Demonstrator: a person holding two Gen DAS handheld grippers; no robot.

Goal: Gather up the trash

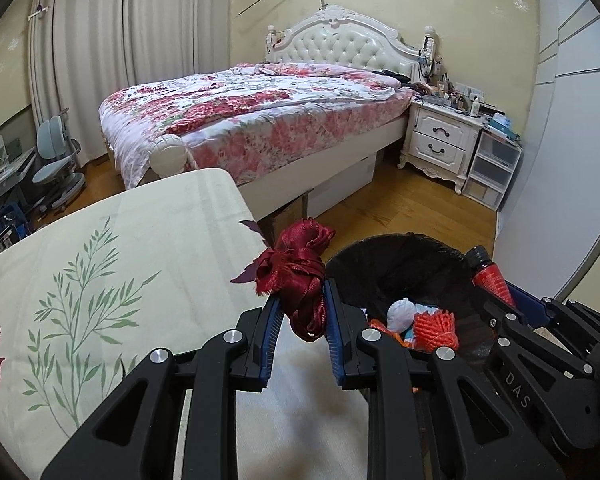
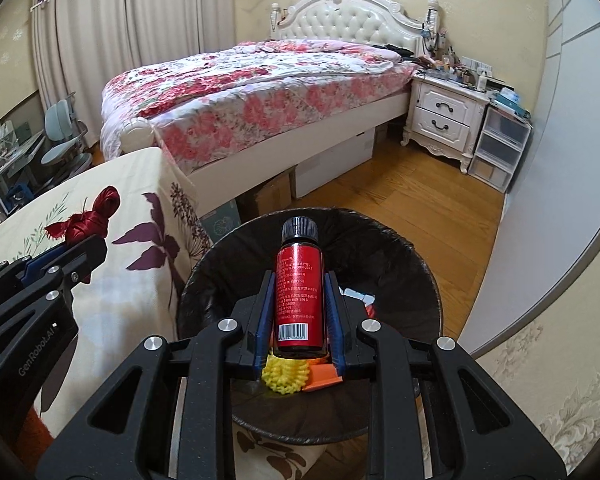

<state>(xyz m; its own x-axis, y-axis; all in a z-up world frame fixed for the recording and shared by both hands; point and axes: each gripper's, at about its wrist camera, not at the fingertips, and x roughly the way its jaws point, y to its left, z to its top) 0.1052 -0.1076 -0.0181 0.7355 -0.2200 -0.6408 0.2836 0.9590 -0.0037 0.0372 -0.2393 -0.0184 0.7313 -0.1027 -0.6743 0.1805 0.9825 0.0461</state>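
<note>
Firstly, from the left wrist view, we see the left tongs [image 1: 300, 312] pinching a dark red ribbon bundle [image 1: 300, 276] between their blue pads. The bundle's long axis runs roughly along the fingers, its knotted, frayed head pointing away from the camera and its loose loops hanging below the pads. It sits over the right edge of the tabletop [image 1: 112, 264], which carries a cloth printed with green sprigs, and just beside the rim of the black-lined trash bin [image 1: 400, 252]. Inside the bin lie a pale crumpled wad [image 1: 401, 314] and an orange ribbed item [image 1: 436, 330]. At the right edge, the right tongs [image 1: 500, 296] hold a red bottle [image 1: 490, 276] over the bin. Beyond the bin, wooden floor [image 1: 412, 208] lies open up to the bed [image 1: 252, 120] and the nightstand [image 1: 440, 140].

Next, from the right wrist view, we see the right tongs [image 2: 300, 304] clamped on the red bottle [image 2: 300, 292]. Its long axis follows the fingers, black cap pointing away and barcode end nearest the camera. The bottle hangs above the bin [image 2: 412, 256] opening, well inside the rim. Below it lie a yellow knobbed ball [image 2: 285, 378] and an orange piece [image 2: 322, 380]. At left, the left tongs [image 2: 82, 250] carry the ribbon bundle [image 2: 88, 216] over the tabletop [image 2: 132, 184], near its corner.
</note>
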